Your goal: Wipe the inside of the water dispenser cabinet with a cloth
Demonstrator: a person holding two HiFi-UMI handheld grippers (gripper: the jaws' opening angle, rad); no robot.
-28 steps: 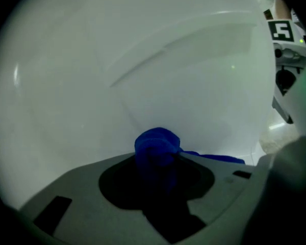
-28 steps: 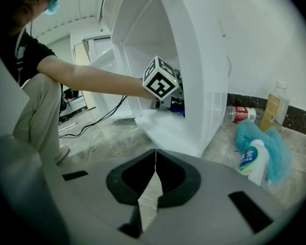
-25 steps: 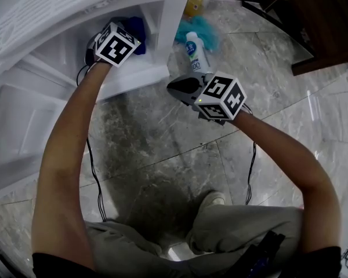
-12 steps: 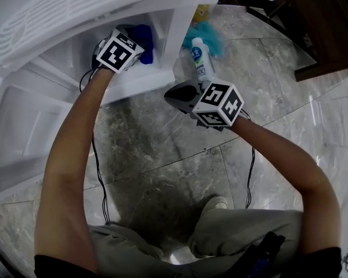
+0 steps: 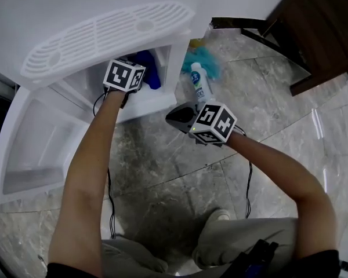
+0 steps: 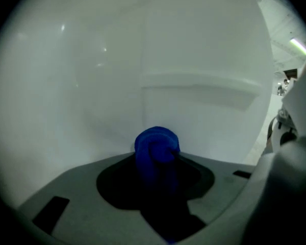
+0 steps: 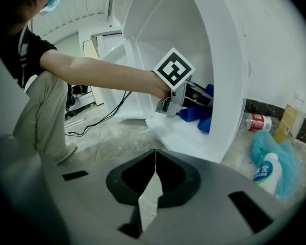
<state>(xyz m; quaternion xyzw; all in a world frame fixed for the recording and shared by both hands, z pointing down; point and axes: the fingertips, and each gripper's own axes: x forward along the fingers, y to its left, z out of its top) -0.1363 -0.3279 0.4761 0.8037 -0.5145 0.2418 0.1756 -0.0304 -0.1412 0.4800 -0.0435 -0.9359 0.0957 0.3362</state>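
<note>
While our left gripper [image 6: 160, 173] clamps the cloth [image 6: 157, 145] inside the cabinet [image 5: 144, 99], wiping seems midway; our right gripper [image 7: 154, 181] hangs closed, empty, outside it.

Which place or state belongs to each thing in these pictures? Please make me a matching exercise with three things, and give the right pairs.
Things:
1. blue cloth
2. right gripper
3. white bottle

Places or states:
A. on the floor, beside the cabinet
B. clamped in the left gripper, inside the cabinet
C. shut, holding nothing

Pairs: 1-B, 2-C, 3-A
</note>
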